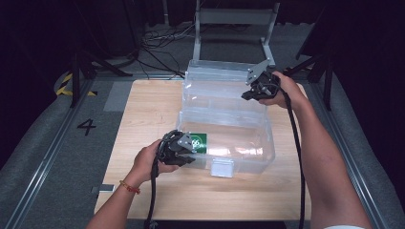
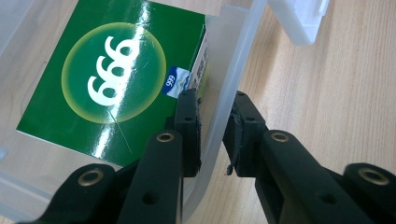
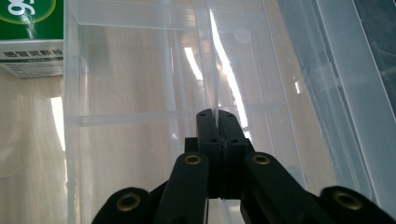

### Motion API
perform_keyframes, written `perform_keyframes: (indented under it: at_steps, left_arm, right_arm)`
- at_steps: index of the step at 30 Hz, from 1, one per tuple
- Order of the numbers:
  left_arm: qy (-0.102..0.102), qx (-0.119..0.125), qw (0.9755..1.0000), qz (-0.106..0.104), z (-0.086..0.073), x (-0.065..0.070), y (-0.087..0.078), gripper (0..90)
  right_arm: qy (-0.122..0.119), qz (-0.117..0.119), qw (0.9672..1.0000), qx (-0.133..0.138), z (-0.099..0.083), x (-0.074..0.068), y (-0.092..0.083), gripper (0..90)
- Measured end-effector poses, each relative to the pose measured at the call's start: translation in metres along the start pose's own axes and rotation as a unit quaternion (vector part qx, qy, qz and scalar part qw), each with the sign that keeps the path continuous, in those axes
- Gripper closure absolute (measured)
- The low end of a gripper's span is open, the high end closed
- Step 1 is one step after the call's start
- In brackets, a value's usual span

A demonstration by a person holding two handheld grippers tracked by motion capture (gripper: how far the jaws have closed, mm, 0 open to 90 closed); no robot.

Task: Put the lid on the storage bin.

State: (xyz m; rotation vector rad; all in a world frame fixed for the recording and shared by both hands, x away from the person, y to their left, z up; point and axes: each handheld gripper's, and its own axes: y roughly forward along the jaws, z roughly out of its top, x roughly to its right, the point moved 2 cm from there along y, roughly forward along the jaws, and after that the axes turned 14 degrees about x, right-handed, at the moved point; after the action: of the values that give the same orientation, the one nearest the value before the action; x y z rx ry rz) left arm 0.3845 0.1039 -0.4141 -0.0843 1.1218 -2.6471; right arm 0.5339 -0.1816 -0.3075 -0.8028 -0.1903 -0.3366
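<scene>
Clear box (image 1: 248, 143) on the table (image 1: 143, 114), lid (image 1: 215, 86) raised. Left gripper (image 2: 212, 133) straddles the box's near-left wall, fingers (image 2: 188, 135) inside and outside it, apparently gripping. Right gripper (image 3: 217, 114), fingers clenched on the lid's edge. Green carton (image 2: 107, 79) lies inside, beside the left fingers.

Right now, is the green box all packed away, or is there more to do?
Done: the green box already lies inside the clear bin. In hand: the left gripper straddles the bin's wall, and the right gripper is shut, seemingly on the lid's thin edge. Left: the lid stands open, so closing probably comes next.
</scene>
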Motion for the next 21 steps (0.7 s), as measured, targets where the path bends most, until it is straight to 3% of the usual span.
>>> perform_keyframes:
  at_steps: [4, 21]
  left_arm:
    - [0.013, -0.007, 0.9998, 0.01, 0.002, 0.003, 0.002, 76.6]
    - [0.006, 0.005, 0.9999, 0.011, 0.0, 0.003, 0.003, 76.5]
  right_arm:
    - [-0.013, 0.002, 0.9999, -0.007, 0.005, -0.003, -0.002, 90.0]
    - [-0.048, 0.007, 0.9983, -0.032, 0.022, -0.021, -0.013, 90.0]
